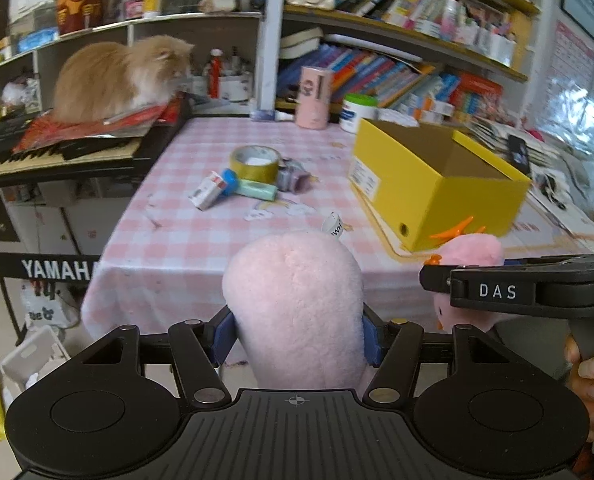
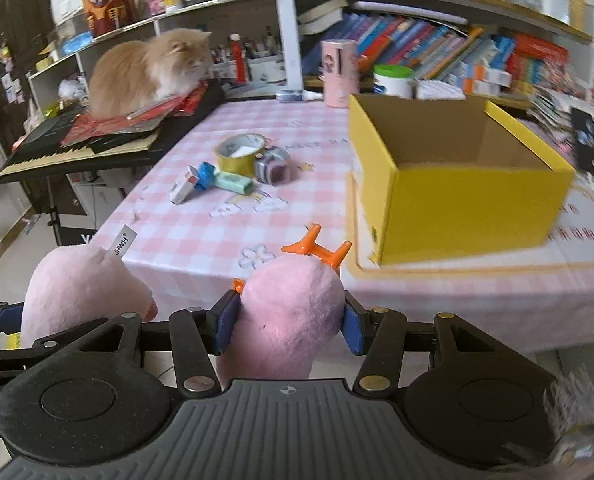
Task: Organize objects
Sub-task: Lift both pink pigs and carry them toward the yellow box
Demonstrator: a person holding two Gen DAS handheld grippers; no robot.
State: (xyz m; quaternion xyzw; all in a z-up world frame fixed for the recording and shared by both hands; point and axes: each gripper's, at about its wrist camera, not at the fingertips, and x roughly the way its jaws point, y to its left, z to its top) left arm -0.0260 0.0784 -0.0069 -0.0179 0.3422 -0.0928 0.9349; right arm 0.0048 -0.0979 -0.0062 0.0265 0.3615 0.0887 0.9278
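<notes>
My left gripper (image 1: 295, 338) is shut on a pale pink plush toy (image 1: 293, 304) with a white label, held in front of the table's near edge. My right gripper (image 2: 289, 330) is shut on a second pink plush toy (image 2: 291, 312) with orange feet. Each toy also shows in the other view: the pale one at the left (image 2: 83, 292), the orange-footed one at the right (image 1: 469, 252). An open, empty yellow box (image 2: 469, 196) stands on the right of the pink checked table (image 2: 201, 236); it also shows in the left wrist view (image 1: 433, 188).
A tape roll (image 2: 241, 154), a small white box (image 2: 183, 188), a green and blue item (image 2: 227, 182) and a grey tape roll (image 2: 273, 168) lie mid-table. An orange cat (image 2: 149, 70) sits on a keyboard (image 2: 77, 148) at left. Bookshelves stand behind.
</notes>
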